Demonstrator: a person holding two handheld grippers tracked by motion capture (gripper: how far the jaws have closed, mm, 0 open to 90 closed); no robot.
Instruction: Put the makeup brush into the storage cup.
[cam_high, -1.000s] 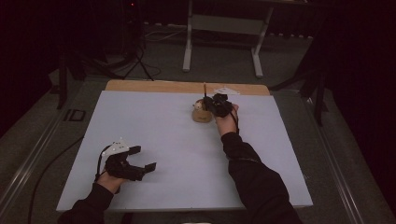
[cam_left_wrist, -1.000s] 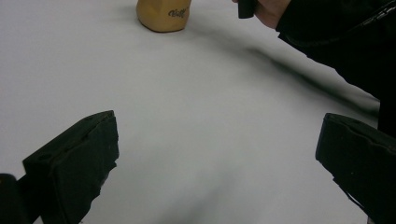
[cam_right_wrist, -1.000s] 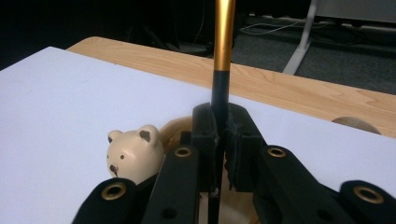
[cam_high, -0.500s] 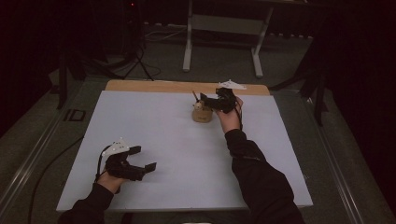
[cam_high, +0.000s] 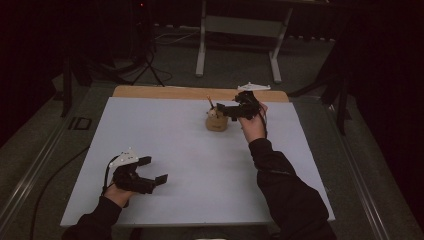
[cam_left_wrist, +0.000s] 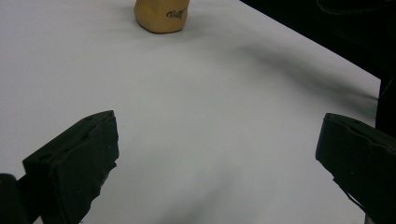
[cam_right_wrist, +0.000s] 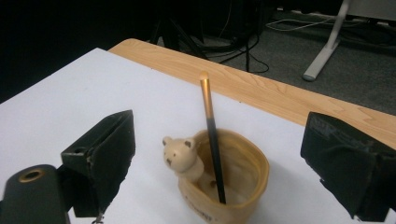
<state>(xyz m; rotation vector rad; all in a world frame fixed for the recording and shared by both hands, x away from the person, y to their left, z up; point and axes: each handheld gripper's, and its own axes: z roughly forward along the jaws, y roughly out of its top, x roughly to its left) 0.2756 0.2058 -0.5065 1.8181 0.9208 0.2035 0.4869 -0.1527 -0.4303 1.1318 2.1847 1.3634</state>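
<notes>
1. Left claw (cam_high: 150, 172) rests low at the near left of the table (cam_high: 165, 145), held in the person's left hand (cam_high: 117, 192); its jaws stand wide apart with nothing but bare white tabletop between them.
2. From the left claw view, the tan cup (cam_left_wrist: 161, 16) sits well ahead, cut off by the top edge, so only its lower body shows. A small dark marking is printed on its side, too small and blurred to read.
3. Right claw (cam_high: 227, 109) hangs above the far middle of the table, held in the right hand (cam_high: 252, 125), with the dark sleeve (cam_high: 285, 190) running back to the near edge. Its jaws have just been opening and now stand spread wide, with nothing pressed between the pads.
4. Seen along the right claw view, the cup (cam_right_wrist: 229, 182) stands below and between the two jaws, clear of both. Its base is cut off by the bottom edge, and dark lettering low on its front is cropped and cannot be read.
5. A small bear figure (cam_right_wrist: 181, 156) perches on the cup's rim.
6. A pencil (cam_right_wrist: 211, 135) stands tilted inside the cup, black low down and golden toward its upper end; its foot is hidden within the cup.
7. Beyond the white surface runs a bare wooden strip (cam_high: 165, 92) of the table, then dim floor with a pale metal stand (cam_high: 239, 35) and cables hard to make out.
</notes>
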